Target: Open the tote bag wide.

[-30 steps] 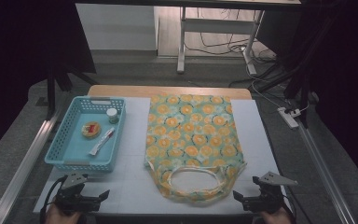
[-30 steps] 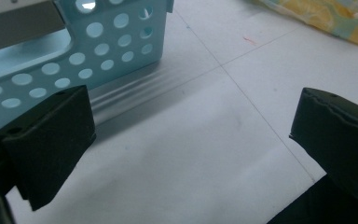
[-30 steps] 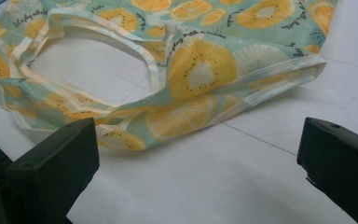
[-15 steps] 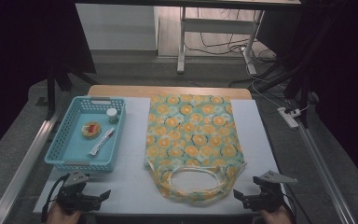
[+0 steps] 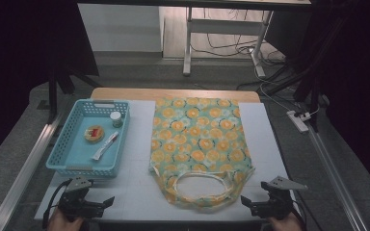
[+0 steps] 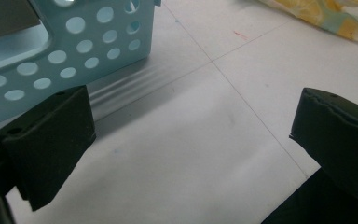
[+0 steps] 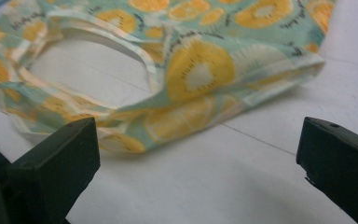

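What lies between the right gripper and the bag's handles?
Nothing: bare white table separates the open right gripper from the bag, as the right gripper view shows.

Dim room; grey floor (image 5: 19, 159); white desk legs (image 5: 189, 43); floor cables (image 5: 231, 45); power strip (image 5: 299, 121) right.

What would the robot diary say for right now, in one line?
left tongs: open, empty, near basket | right tongs: open, empty, near bag handles | bag: flat on table
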